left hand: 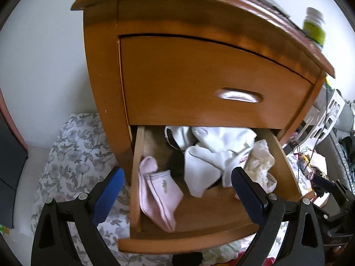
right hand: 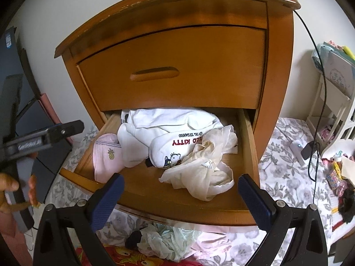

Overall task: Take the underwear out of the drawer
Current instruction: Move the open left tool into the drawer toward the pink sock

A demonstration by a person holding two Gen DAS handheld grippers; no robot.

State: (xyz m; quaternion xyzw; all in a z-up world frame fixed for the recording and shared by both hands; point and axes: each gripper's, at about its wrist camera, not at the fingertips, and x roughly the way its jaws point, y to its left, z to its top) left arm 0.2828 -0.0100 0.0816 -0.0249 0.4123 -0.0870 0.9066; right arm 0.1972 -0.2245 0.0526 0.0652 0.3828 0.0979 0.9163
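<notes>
Drawer (right hand: 248, 146) back is hiding under upper drawer (right hand: 173, 66). Cream underwear (right hand: 206, 168) lying at 3 o'clock beside white clothes (right hand: 159, 128), pink socks (right hand: 106, 155) at 9. Left gripper (left hand: 177, 190), right gripper (right hand: 180, 196) both gaping wide, holding nothing.

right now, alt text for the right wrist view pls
An open bottom drawer of a wooden nightstand holds a cream garment, white clothes and a pink sock. The right tongs hover open before it; the left tongs sit at the left edge.
</notes>
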